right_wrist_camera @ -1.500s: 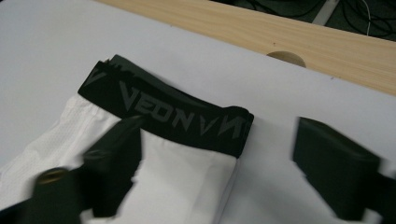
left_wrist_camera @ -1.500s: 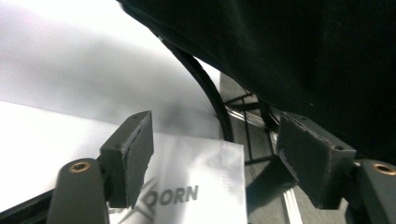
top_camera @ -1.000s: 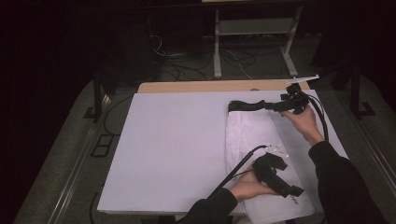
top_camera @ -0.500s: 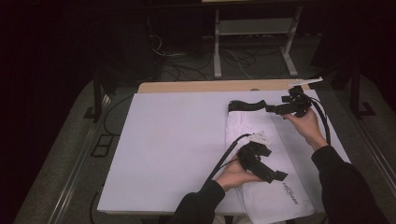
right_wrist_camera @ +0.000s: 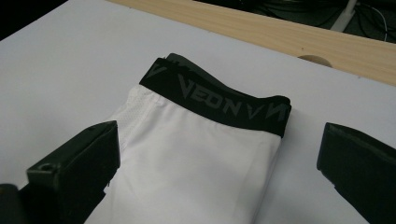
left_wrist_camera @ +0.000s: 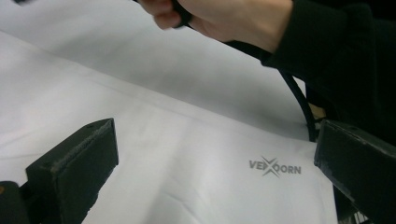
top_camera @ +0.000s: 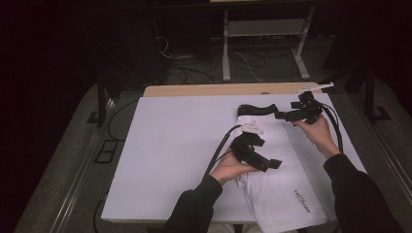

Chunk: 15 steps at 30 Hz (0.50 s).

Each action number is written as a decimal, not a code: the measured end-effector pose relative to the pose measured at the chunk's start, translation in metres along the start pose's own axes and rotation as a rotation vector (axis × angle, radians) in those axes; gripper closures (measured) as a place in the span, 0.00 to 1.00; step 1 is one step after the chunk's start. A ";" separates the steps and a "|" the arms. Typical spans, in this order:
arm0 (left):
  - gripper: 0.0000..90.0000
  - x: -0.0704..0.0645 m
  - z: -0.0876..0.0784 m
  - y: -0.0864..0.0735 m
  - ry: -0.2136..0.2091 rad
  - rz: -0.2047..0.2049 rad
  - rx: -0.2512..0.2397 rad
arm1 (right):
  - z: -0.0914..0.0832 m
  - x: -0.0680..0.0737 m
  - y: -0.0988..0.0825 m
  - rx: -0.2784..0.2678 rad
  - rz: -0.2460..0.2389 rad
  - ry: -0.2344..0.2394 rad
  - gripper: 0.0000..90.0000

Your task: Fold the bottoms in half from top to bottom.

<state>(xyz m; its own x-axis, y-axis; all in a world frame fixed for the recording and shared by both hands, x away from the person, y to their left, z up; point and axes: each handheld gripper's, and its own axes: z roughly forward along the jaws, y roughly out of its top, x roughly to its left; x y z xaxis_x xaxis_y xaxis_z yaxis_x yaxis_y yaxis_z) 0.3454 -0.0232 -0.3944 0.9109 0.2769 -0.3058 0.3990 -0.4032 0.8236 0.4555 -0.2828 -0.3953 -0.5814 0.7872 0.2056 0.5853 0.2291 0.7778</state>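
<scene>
White folded shorts (top_camera: 277, 170) with a black waistband (top_camera: 257, 110) lie on the right half of a counter (top_camera: 170, 145) covered in a white sheet. The left gripper (top_camera: 275, 164), jaws spread wide and holding nothing, hovers over the middle of the shorts; its view looks down on a grey printed logo (left_wrist_camera: 274, 166) near the hem. The right gripper (top_camera: 279, 116), also spread and empty, is held just beside the waistband's right end. In the right gripper view the waistband (right_wrist_camera: 217, 100) lies between its jaws, farther off, lettering visible.
</scene>
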 end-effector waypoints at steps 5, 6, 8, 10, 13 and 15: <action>0.00 0.014 -0.009 0.005 0.023 -0.009 -0.014 | 0.003 -0.001 -0.003 0.002 0.005 0.009 0.00; 0.00 0.016 -0.011 0.006 0.028 -0.009 -0.017 | 0.003 -0.001 -0.003 0.005 0.008 0.010 0.00; 0.00 0.021 -0.014 0.007 0.038 -0.015 -0.024 | 0.003 -0.002 -0.004 0.004 0.012 0.012 0.00; 0.00 0.025 -0.017 0.009 0.045 -0.017 -0.028 | 0.003 -0.003 -0.006 0.006 0.013 0.013 0.00; 0.00 0.031 -0.020 0.012 0.056 -0.020 -0.031 | 0.002 -0.005 -0.008 0.005 0.020 0.012 0.00; 0.00 0.035 -0.022 0.013 0.065 -0.023 -0.035 | 0.002 -0.006 -0.009 0.005 0.022 0.015 0.00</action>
<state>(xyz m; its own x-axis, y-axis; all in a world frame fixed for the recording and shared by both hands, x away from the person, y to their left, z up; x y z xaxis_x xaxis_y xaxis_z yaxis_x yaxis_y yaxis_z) 0.3798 0.0006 -0.3831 0.8923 0.3423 -0.2943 0.4150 -0.3653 0.8333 0.4550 -0.2887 -0.4046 -0.5765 0.7835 0.2319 0.6010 0.2143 0.7700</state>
